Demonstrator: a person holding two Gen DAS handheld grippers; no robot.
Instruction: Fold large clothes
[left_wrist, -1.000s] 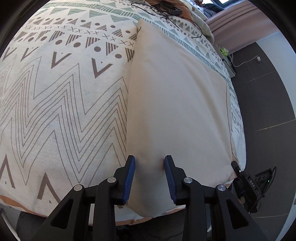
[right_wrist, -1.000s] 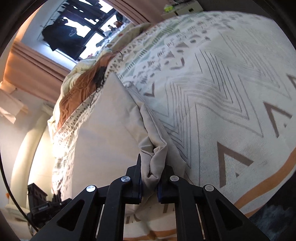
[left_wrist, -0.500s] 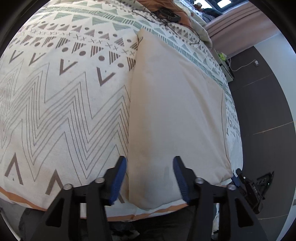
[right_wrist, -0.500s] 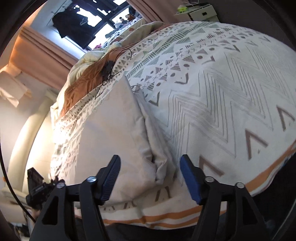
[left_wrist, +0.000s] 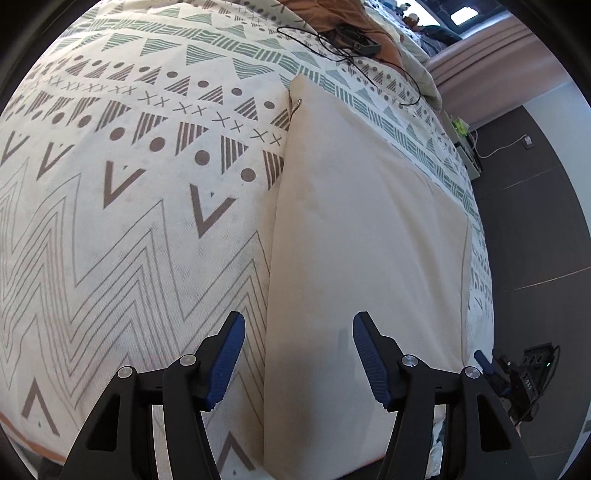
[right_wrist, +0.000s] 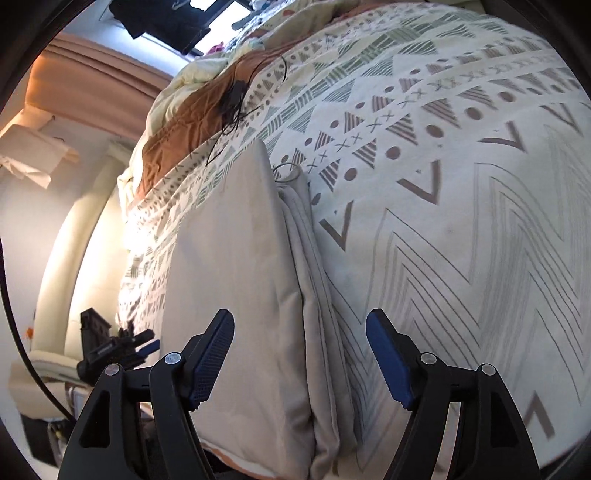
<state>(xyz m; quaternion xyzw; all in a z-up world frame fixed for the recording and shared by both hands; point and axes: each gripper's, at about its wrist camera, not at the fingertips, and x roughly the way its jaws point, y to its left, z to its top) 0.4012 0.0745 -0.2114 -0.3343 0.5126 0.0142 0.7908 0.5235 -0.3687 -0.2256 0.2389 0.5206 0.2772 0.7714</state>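
the folded garment (left_wrist: 362, 236) was plain cream-beige. the bedspread (left_wrist: 122, 192) was off-white with grey-brown zigzags, chevrons, striped triangles, dots and crosses, green hatched triangles and an orange edge stripe. the gripper pads (left_wrist: 223, 356) were blue on black arms.

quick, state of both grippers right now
left gripper: open, just widened, holding nothing, above the folded beige cloth.
right gripper: open, just released the cloth.
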